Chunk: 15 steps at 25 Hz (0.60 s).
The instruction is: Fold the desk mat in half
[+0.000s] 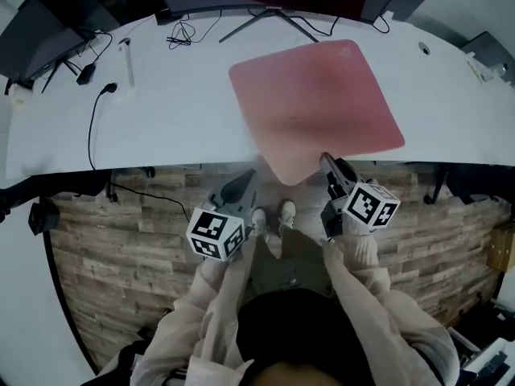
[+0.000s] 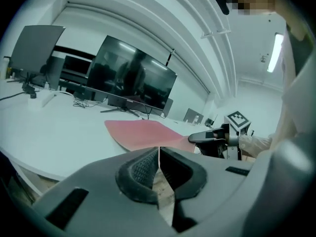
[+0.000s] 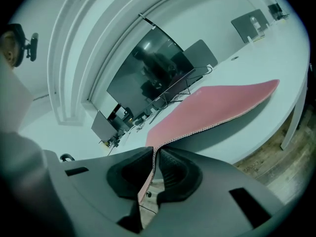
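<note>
A pink desk mat (image 1: 318, 103) lies askew on the white desk (image 1: 161, 119), its near corner hanging past the desk's front edge. My right gripper (image 1: 328, 161) is shut on that overhanging near edge. In the right gripper view the mat's thin edge (image 3: 217, 105) runs straight into the pinched right gripper (image 3: 154, 154) and lifts a little off the desk. My left gripper (image 1: 245, 179) hangs just left of the mat's corner, below the desk edge, shut with nothing in it. The left gripper view shows my closed left gripper (image 2: 159, 154), the mat (image 2: 143, 132) and the right gripper (image 2: 210, 137) beyond.
A monitor (image 2: 133, 80) on a splayed stand (image 1: 269, 18) is at the back of the desk, behind the mat. Black cables (image 1: 96, 111) trail over the desk's left part. The person's shoes (image 1: 273, 215) and wood floor lie below the front edge.
</note>
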Tool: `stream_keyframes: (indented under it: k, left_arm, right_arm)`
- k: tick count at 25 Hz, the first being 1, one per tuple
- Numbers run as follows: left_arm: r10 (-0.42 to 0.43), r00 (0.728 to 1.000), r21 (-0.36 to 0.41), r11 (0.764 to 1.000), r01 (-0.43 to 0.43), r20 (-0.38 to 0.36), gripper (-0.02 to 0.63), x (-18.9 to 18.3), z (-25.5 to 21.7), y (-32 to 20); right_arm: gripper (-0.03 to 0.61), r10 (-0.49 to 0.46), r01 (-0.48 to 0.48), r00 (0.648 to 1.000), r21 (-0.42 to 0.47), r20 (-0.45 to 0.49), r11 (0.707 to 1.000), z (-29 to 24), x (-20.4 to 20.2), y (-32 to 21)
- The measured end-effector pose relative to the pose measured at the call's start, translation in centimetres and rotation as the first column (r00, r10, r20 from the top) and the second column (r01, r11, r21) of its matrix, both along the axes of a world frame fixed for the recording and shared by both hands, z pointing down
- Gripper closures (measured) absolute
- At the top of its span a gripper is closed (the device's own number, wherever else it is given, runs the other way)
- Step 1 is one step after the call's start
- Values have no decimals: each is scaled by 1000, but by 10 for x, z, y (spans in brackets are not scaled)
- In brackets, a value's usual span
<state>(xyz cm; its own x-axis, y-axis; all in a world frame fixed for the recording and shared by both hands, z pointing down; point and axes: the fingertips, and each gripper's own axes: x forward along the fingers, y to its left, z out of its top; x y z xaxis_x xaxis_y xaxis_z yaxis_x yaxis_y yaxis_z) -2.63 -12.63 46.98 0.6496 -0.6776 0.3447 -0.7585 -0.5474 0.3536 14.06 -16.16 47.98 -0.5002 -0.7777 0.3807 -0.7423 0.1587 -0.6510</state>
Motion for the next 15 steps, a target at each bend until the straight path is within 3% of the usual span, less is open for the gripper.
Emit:
stream_keyframes:
  k: [7, 11, 15]
  left_arm:
    - [92, 996, 95, 991, -91, -11, 580, 2, -28, -12]
    - [103, 995, 118, 988, -102, 0, 580, -6, -35, -24]
    - [62, 998, 107, 992, -62, -2, 580, -18, -33, -45]
  right_arm:
    - [532, 12, -5, 995, 67, -100, 998, -32, 1, -24]
    - [534, -52, 65, 986, 76, -160, 995, -45, -10, -45]
    - [534, -143, 162, 969, 77, -203, 984, -53, -24, -70]
